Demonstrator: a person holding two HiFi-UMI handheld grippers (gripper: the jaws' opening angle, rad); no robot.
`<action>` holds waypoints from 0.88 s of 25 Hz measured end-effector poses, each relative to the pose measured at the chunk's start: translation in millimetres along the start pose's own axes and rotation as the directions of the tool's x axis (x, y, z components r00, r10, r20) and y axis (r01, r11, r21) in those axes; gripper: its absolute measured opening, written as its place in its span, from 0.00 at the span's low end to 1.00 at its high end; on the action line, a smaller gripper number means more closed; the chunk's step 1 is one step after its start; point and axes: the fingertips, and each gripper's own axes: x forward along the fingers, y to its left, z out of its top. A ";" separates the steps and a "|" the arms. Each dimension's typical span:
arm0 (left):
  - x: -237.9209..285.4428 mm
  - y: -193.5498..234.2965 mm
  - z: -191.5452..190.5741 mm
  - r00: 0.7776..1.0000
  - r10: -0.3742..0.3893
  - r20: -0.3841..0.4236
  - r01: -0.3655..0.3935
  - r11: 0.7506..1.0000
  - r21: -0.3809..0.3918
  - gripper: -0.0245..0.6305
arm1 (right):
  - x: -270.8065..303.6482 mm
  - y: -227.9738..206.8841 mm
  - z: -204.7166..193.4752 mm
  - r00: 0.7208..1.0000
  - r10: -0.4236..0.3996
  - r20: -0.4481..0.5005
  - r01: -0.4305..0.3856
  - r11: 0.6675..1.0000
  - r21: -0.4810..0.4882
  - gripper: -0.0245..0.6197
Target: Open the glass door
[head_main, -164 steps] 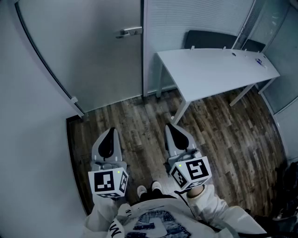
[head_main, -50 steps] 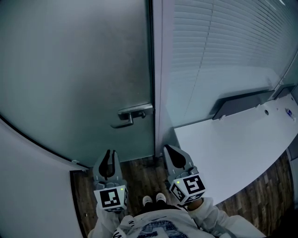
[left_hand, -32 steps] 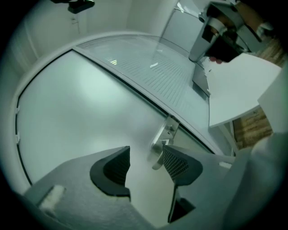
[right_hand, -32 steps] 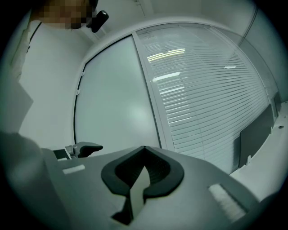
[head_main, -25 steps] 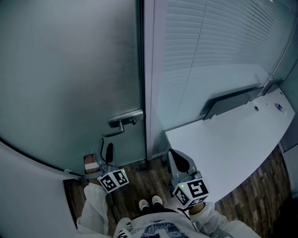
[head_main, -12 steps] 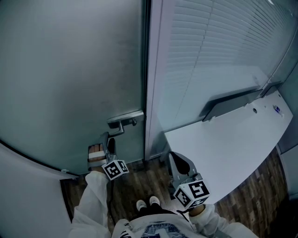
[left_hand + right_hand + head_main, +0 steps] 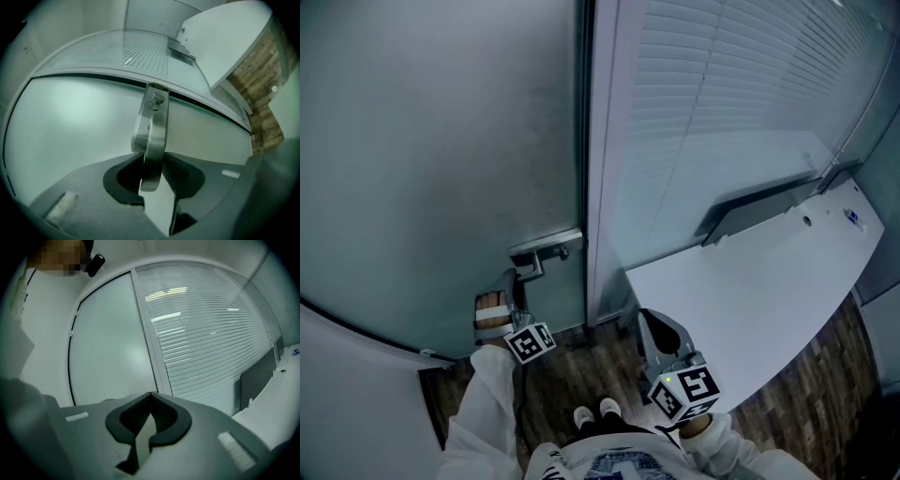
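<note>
The frosted glass door (image 7: 441,141) fills the left of the head view, with its metal lever handle (image 7: 539,255) near the frame post. My left gripper (image 7: 514,281) reaches up to that handle. In the left gripper view the handle (image 7: 152,131) runs between the jaws, which are closing, and both pads touch its sides at the left gripper (image 7: 152,165). My right gripper (image 7: 654,323) hangs low near my body, apart from the door. Its jaws meet at the tips in the right gripper view (image 7: 150,394) with nothing between them, facing the door (image 7: 112,343).
A pale frame post (image 7: 602,169) stands right of the door, then a glass partition with blinds (image 7: 722,112). A white desk (image 7: 750,291) and a dark chair back (image 7: 750,208) are at the right. A white wall (image 7: 356,394) closes the left. Wood floor (image 7: 572,375) lies below.
My left gripper has gone forward and a little down onto the lever handle, and its jaws have closed in on it. The right gripper has stayed put.
</note>
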 end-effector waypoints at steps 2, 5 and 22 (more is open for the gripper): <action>-2.0 1.9 0.4 1.000 0.015 0.001 -0.015 1.000 0.017 0.22 | -1.4 -0.6 -1.3 1.000 -0.002 -0.003 0.002 1.000 0.002 0.04; -1.4 0.2 -0.1 1.000 0.016 -0.009 -0.016 1.000 0.005 0.21 | -0.5 -1.4 -3.0 1.000 -0.002 -0.005 0.002 1.000 0.005 0.04; 10.0 -21.5 -6.6 0.998 0.002 -0.069 -0.031 0.908 -0.418 0.20 | 7.1 3.1 -14.4 0.999 0.020 -0.044 -0.020 1.000 0.007 0.04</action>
